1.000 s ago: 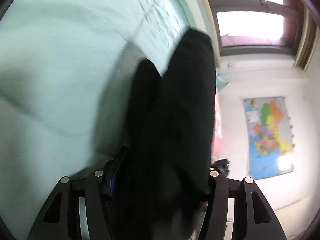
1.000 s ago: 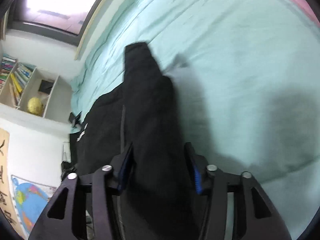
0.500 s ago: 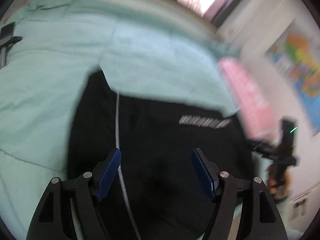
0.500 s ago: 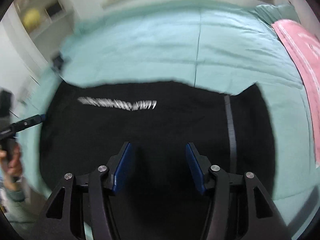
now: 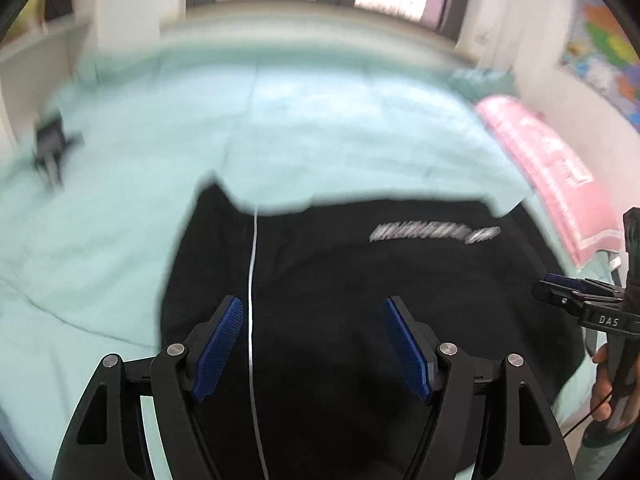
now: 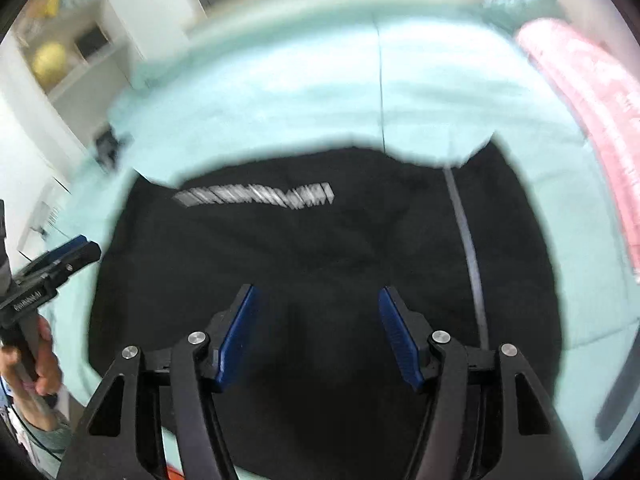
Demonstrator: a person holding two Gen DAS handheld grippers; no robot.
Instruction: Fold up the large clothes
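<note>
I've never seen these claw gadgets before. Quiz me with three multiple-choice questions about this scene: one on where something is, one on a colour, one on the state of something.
1. Where does the black garment lie?
A. On the mint-green bed cover
B. On a wooden floor
C. Over a chair back

2. What colour are the pads of the left claw?
A. Red
B. Blue
C. White

3. How do the jaws of the right claw stand?
A. Clamped on the garment
B. Clamped on the pink blanket
C. Open, holding nothing

Answers:
1. A, the garment is spread flat with green cover around its edges.
2. B, both pads show blue on black fingers.
3. C, its jaws have just been opening and nothing is pinched between them.
</note>
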